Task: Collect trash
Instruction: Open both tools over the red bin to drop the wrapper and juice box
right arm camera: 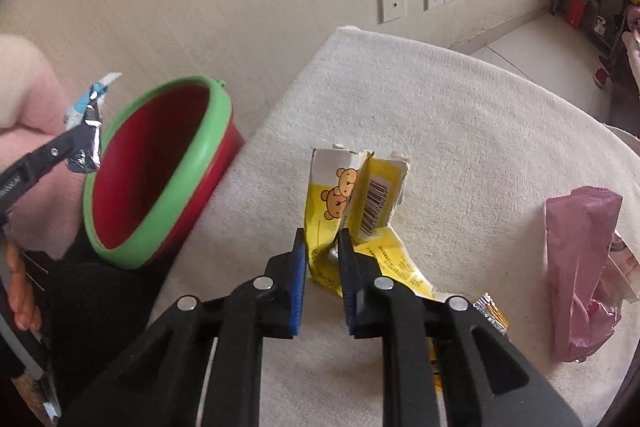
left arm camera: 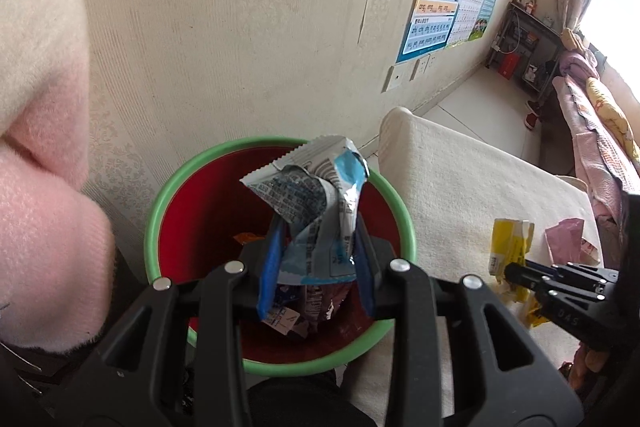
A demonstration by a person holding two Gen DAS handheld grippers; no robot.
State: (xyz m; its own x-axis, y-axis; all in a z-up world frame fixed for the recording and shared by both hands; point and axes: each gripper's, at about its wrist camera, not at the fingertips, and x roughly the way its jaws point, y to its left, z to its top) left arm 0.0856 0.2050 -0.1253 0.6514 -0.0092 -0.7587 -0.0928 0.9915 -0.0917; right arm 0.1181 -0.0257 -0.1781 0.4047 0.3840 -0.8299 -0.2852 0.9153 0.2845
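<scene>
Over the red bin [left arm camera: 208, 211] with the green rim, my left gripper [left arm camera: 316, 259] holds a crumpled blue-and-silver wrapper [left arm camera: 312, 195], clamped at its lower part between the blue pads. On the white cloth-covered surface [right arm camera: 460, 115] to the right, my right gripper [right arm camera: 322, 251] has its jaws drawn narrow on the lower edge of the torn yellow carton [right arm camera: 356, 199], which stands half-upright with its barcode panel facing me.

Procedure, as I judge it:
1. Release the wrapper only with the left jaws well inside the rim line, so it falls onto the trash already in the bin [left arm camera: 296, 311].
2. Confirm the right pads bite the carton wall itself, not only a loose flap, before lifting.
3. Lift straight up; the carton is torn and may fold or slip.

Limits of view: my left jaws hide most of the bin floor. The right gripper body covers the carton's near end and part of a foil-edged scrap [right arm camera: 490, 311]. A pink bag [right arm camera: 580, 267] lies at the right; its contents cannot be made out.
</scene>
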